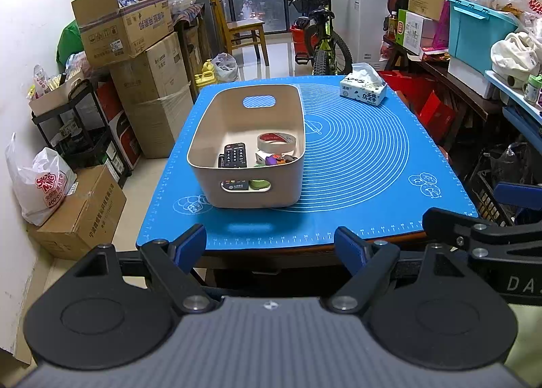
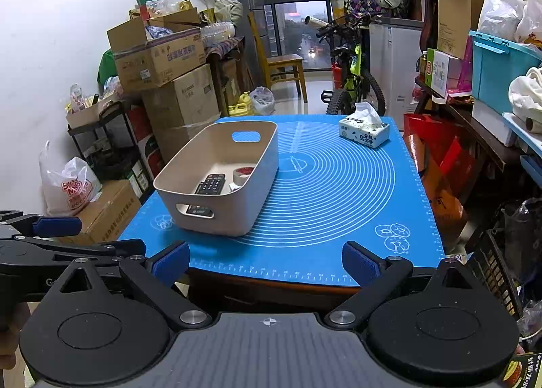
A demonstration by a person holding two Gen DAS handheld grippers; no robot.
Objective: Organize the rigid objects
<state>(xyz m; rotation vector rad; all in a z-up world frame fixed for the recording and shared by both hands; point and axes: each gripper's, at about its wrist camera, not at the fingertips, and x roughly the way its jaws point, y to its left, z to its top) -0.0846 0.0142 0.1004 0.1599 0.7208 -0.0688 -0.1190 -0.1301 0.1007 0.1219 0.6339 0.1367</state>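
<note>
A beige plastic bin (image 1: pixel 206 137) (image 2: pixel 257 184) stands on the left half of the blue mat (image 1: pixel 355 157) (image 2: pixel 332 191). Inside it lie a black remote (image 1: pixel 233 155) (image 2: pixel 211 183), a roll of tape (image 1: pixel 276 142) (image 2: pixel 242 174), a small white item and some small colourful pieces (image 1: pixel 281 160). A green round thing (image 1: pixel 259 184) shows through the bin's near handle slot. My left gripper (image 1: pixel 271 245) hangs open before the table's near edge, nothing between its blue pads. My right gripper (image 2: pixel 267 261) is open too, empty, level with it on the right.
A tissue box (image 1: pixel 364 88) (image 2: pixel 365 128) sits at the mat's far right corner. Cardboard boxes (image 1: pixel 135 59) and a black cart (image 1: pixel 78 130) crowd the left side. A bicycle (image 1: pixel 321 39) and a chair stand beyond the table; shelves and a crate line the right.
</note>
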